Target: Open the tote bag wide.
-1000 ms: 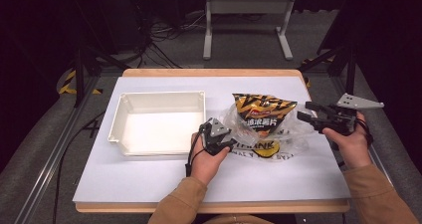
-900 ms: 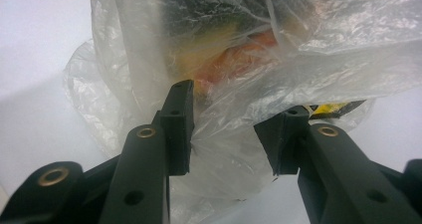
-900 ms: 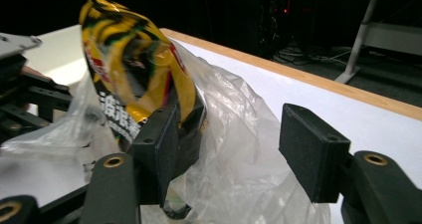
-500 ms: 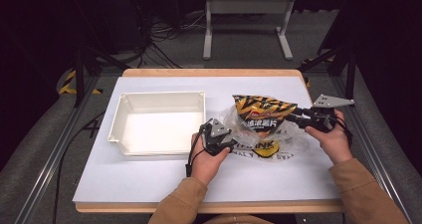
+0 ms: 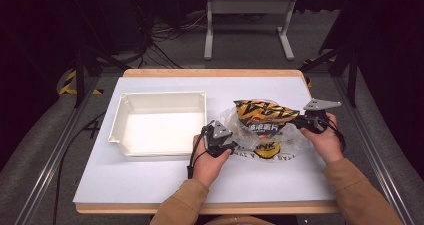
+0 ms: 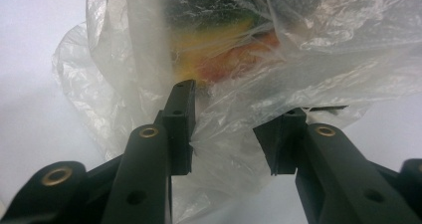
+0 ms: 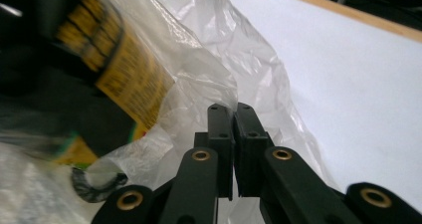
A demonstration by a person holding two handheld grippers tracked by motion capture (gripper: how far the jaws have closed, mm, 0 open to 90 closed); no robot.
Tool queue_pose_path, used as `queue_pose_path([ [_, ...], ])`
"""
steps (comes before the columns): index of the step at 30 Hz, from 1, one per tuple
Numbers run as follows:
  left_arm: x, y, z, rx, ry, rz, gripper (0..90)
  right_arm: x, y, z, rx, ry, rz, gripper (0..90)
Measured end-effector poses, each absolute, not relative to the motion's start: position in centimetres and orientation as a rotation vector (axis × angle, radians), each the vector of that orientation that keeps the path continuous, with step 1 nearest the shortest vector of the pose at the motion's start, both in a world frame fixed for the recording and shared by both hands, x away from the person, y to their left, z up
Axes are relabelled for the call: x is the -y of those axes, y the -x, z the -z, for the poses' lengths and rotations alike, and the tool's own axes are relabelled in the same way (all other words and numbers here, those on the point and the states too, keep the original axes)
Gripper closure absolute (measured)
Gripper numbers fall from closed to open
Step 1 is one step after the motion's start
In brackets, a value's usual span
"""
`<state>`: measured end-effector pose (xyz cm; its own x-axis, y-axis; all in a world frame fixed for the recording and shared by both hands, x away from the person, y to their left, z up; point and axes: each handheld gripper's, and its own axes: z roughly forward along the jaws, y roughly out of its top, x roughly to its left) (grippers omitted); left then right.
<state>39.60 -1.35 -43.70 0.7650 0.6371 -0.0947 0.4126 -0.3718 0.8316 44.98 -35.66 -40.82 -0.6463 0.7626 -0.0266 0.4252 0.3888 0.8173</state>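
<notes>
The clear plastic bag (image 5: 260,137) lies on the white table (image 5: 150,185), just right of the empty white tray (image 5: 160,101), with a black-and-orange snack packet (image 5: 264,116) standing up out of it. The right gripper (image 7: 233,115) has just snapped closed, pinching the bag's film at its right edge. The left gripper (image 6: 234,129) sits at the bag's left side, jaws apart, crumpled film bunched between them, though I cannot tell whether they press it.
</notes>
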Motion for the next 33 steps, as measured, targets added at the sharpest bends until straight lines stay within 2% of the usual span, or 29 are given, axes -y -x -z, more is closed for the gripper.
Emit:
queue_pose_path([
  [11, 1.6, -39.6, 44.0, -0.812, -2.056, -0.293, 66.1, 36.1, -45.8, 42.7, -2.304, -1.13, -1.076, 87.8],
  [21, 1.6, -39.5, 44.0, -0.808, -2.056, -0.3, 62.6, 36.6, -45.9, 43.2, -2.316, -1.193, -1.065, 84.3],
  [24, 1.6, -39.4, 43.9, -0.799, -2.047, -0.304, 61.6, 36.8, -45.3, 42.3, -2.286, -1.144, -1.132, 75.8],
  [27, 1.6, -39.3, 43.9, -0.789, -2.051, -0.311, 62.3, 37.2, -44.6, 41.0, -2.249, -1.114, -1.194, 71.6],
  [33, 1.8, -39.0, 43.7, -0.774, -2.062, -0.323, 72.1, 38.5, -42.6, 38.4, -2.157, -1.083, -1.315, 66.0],
])
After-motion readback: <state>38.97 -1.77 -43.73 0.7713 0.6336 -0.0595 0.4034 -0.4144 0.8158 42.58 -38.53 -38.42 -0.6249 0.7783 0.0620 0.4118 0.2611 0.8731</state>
